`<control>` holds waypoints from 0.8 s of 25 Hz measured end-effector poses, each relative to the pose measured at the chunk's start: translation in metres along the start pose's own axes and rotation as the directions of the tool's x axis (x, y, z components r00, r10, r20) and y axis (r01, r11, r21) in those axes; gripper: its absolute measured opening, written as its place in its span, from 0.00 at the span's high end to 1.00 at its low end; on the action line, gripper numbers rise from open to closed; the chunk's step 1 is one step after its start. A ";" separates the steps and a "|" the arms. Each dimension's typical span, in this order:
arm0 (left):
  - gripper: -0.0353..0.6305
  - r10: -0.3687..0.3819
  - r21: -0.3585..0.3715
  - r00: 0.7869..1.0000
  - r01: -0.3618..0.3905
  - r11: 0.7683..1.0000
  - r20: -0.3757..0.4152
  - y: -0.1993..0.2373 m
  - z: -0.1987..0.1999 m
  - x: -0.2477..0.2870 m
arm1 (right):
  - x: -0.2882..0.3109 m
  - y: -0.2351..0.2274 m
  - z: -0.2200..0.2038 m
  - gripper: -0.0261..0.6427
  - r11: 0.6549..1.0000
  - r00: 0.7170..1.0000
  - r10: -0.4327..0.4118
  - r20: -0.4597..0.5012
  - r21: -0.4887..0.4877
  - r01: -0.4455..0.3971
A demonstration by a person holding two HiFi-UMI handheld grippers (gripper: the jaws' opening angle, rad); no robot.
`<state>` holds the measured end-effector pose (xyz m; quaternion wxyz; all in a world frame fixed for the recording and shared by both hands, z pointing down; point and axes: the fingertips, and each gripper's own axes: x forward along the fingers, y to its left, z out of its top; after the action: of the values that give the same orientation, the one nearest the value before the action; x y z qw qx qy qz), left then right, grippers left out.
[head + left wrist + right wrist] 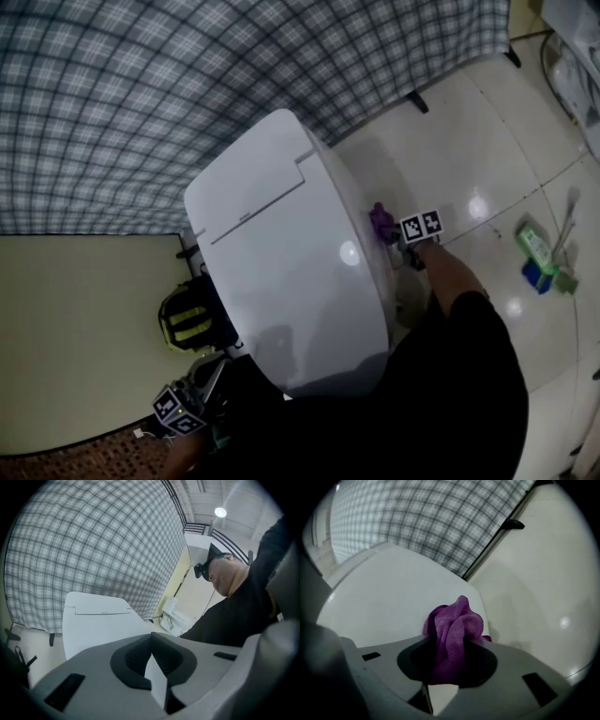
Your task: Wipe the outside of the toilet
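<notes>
The white toilet (281, 253) stands with its lid down in the middle of the head view, its back toward a plaid curtain. A bunched purple cloth (452, 630) is pinched in my right gripper (449, 656), which is shut on it. In the head view the cloth (382, 223) presses against the toilet's right side, just under the lid edge. My left gripper (151, 660) hangs low by the toilet's front left corner, its jaws shut with nothing between them. The toilet (101, 623) lies beyond it in the left gripper view.
The plaid curtain (187, 84) hangs behind the toilet. A green and blue bottle and brush (539, 258) lie on the glossy tiled floor to the right. A yellow and black object (190, 321) sits left of the toilet. A pale yellow mat (75, 337) covers the floor at left.
</notes>
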<state>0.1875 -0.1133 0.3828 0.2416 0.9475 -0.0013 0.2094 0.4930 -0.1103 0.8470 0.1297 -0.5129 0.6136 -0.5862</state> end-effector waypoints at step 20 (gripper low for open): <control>0.95 -0.047 -0.004 0.999 0.047 0.999 0.001 -0.018 -0.009 0.003 | -0.067 0.072 -0.079 0.81 0.984 0.977 0.139 -0.164 -0.089 -0.155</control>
<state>0.1889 -0.0930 0.3827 0.2483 0.9469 0.0204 0.2031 0.4278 -0.0272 0.7784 0.0977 -0.4242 0.6871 -0.5817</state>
